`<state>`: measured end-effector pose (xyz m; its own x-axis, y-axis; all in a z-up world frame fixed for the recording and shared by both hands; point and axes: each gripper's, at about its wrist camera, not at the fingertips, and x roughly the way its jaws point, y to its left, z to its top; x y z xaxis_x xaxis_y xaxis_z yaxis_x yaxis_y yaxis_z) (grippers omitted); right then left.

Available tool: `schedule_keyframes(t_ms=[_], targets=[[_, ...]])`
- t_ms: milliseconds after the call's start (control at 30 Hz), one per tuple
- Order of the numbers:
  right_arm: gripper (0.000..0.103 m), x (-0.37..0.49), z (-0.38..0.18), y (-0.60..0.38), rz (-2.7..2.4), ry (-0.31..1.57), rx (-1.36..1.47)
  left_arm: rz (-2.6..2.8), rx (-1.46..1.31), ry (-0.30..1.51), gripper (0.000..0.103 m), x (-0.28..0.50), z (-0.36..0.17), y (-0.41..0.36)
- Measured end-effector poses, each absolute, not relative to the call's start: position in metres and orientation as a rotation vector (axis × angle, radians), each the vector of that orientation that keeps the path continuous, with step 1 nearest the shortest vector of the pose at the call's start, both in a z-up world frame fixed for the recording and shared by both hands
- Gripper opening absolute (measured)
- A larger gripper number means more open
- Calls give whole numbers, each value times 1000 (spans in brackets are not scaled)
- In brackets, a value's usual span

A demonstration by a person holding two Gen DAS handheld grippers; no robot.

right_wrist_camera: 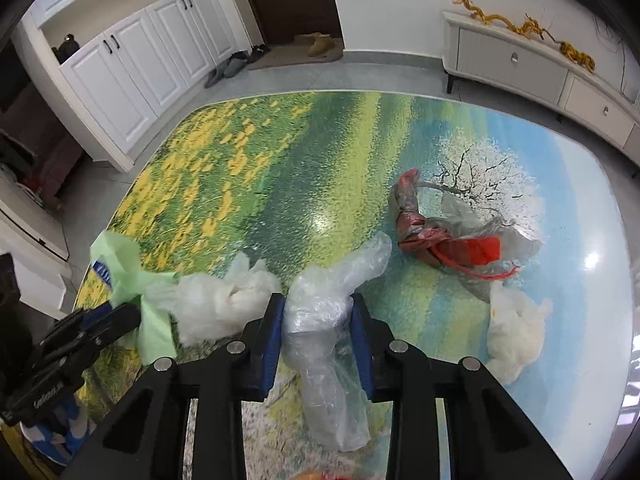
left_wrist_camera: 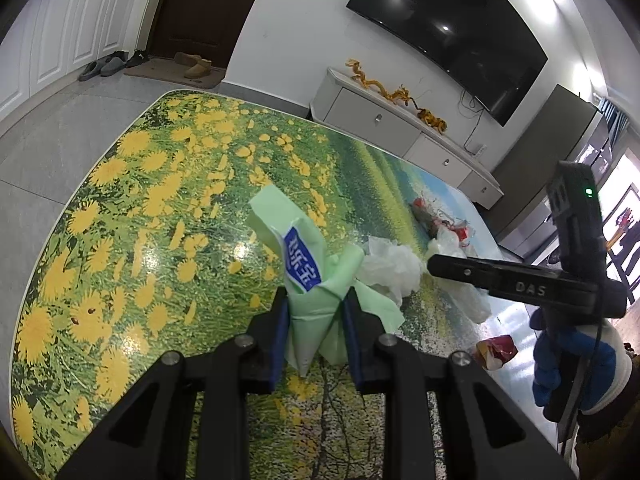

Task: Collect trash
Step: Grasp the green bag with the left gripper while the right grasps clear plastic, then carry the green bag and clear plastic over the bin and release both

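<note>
Your right gripper (right_wrist_camera: 316,332) pinches the clear plastic bag (right_wrist_camera: 320,320) at the table's (right_wrist_camera: 360,140) near edge, left gripper (left_wrist_camera: 314,316) clamps the green wrapper (left_wrist_camera: 304,264) w/ a thin bite, so either could slip if you yank; red wrapper (right_wrist_camera: 440,236) lies far right.

I see a pale green wrapper (left_wrist_camera: 316,304) with a blue-and-white label, a clear plastic bag (right_wrist_camera: 324,320), and a tabletop (left_wrist_camera: 132,208) printed with yellow flowers.
</note>
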<state>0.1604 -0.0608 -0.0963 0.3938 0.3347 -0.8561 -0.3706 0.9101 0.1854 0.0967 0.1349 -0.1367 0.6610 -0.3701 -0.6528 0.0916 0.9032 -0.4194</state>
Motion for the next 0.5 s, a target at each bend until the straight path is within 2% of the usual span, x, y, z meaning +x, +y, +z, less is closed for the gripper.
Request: schedule_keyframes(t_ms=[267, 500], targets=[[30, 115, -42, -99, 464, 941, 25, -239, -357, 764, 23, 77, -115, 137], [30, 65, -3, -176, 387, 832, 128, -218, -327, 711, 23, 38, -78, 140]])
